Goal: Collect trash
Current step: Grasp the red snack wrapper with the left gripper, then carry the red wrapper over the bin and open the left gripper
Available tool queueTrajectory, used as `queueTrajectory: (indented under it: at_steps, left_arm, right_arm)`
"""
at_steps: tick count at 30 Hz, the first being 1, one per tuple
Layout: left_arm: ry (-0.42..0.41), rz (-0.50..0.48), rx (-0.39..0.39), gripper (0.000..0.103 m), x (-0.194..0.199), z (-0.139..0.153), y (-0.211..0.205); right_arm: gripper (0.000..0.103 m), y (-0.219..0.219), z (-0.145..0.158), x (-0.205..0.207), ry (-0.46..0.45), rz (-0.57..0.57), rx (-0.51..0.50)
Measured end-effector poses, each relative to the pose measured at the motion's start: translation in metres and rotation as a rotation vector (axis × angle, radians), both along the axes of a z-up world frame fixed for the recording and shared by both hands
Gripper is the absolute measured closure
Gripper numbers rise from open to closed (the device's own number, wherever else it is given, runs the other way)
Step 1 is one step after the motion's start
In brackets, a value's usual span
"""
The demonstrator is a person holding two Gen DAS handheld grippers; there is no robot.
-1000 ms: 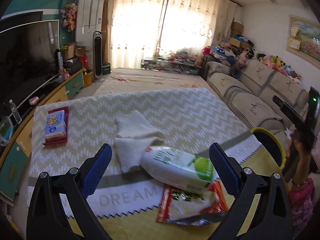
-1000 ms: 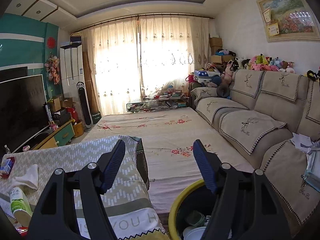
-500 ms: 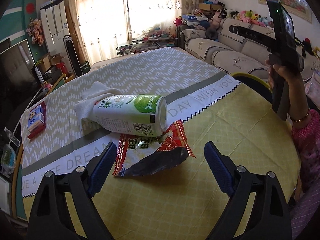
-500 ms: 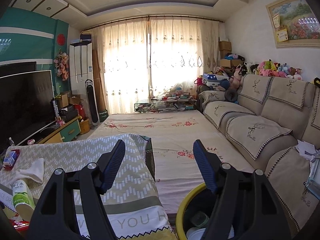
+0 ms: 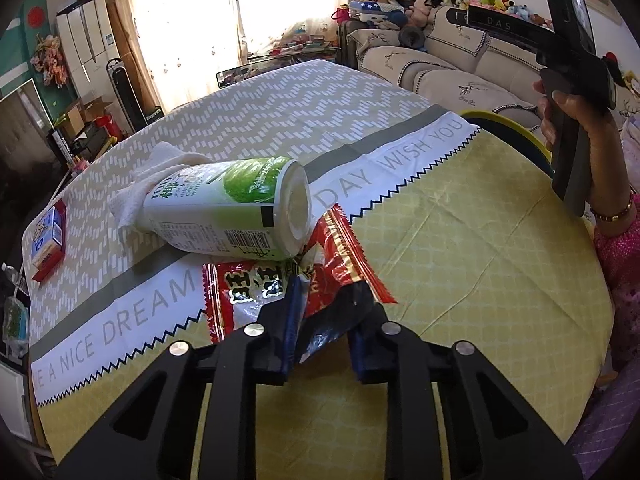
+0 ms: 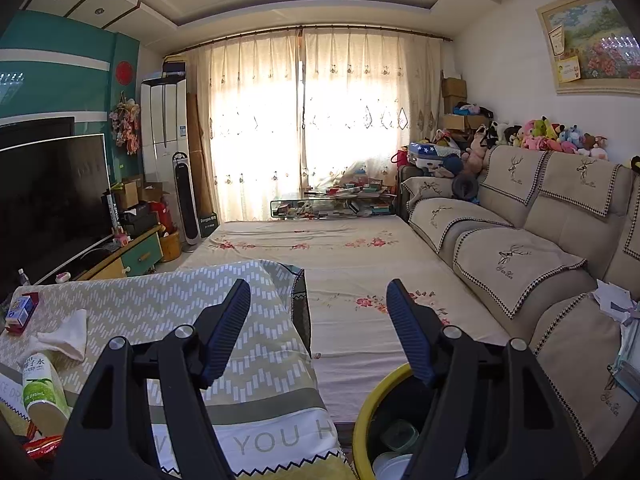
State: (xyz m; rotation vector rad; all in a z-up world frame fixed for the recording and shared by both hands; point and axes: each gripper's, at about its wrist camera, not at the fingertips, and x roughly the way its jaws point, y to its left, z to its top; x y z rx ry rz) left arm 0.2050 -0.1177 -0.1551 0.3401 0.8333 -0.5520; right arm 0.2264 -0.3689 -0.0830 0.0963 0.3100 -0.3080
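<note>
Left gripper point(image 5: 326, 294) closing on the near edge of a red wrapper point(image 5: 280, 292), foil bunched between the blue pads point(image 5: 291, 312); grip apparently on the crumpled rim only, contact of the far pad hidden by the foil. Wrapper flat on the tablecloth point(image 5: 460, 248), far end tucked under the base of a bottle point(image 5: 232, 212) lying on its side. Bottle in turn resting against a white cloth point(image 5: 160, 168); small carton point(image 5: 46, 236) well apart at the left edge.

Right gripper point(image 6: 318, 332) held aloft with jaws well apart and nothing between them, above the yellow-rimmed bin point(image 6: 376, 404) just beside the table.

Step in hand, judged: secure the wrapper for transfer to the bin. For a clean lift:
- Finish the squeeze before raising; thin foil likely to slip from a half-made pinch.
- Draw toward the near side and low at first, to slide the far end from beneath the bottle rather than tip it.
- Expect the bottle to roll once freed; table edge near on the right.
- Carry across to the bin with the wrapper hanging clear of the cloth, release only above the opening.

Bottle and white cloth left for later passes.
</note>
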Motion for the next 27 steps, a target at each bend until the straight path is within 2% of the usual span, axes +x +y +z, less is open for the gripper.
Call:
queueTrajectory:
  at_steps: [4,13,18,22,23,27]
  left_arm:
    - [0.007,-0.013,-0.021,0.093,-0.005,0.005,-0.001]
    - [-0.026,-0.055,-0.091,0.094,-0.033,0.035,-0.011]
    - [-0.053,-0.075,-0.143,0.094,-0.038,0.06,-0.026]
    - [-0.057,-0.109,-0.172,0.094,-0.029,0.076,-0.053]
    - [-0.05,-0.126,-0.183,0.094,-0.026,0.079,-0.06]
    - [-0.033,-0.198,-0.187,0.094,-0.014,0.086,-0.097]
  right_arm:
    - [0.036,0.0,0.0,0.0,0.001,0.0,-0.001]
    - [0.036,-0.004,-0.002,-0.002,-0.01,-0.014,0.0]
    - [0.036,-0.018,0.001,-0.01,-0.037,-0.076,0.003]
    - [0.035,-0.049,0.015,-0.04,-0.108,-0.17,0.063]
    - [0.032,-0.057,0.019,-0.052,-0.13,-0.194,0.068]
    - [0.03,-0.088,0.028,-0.096,-0.142,-0.298,0.011]
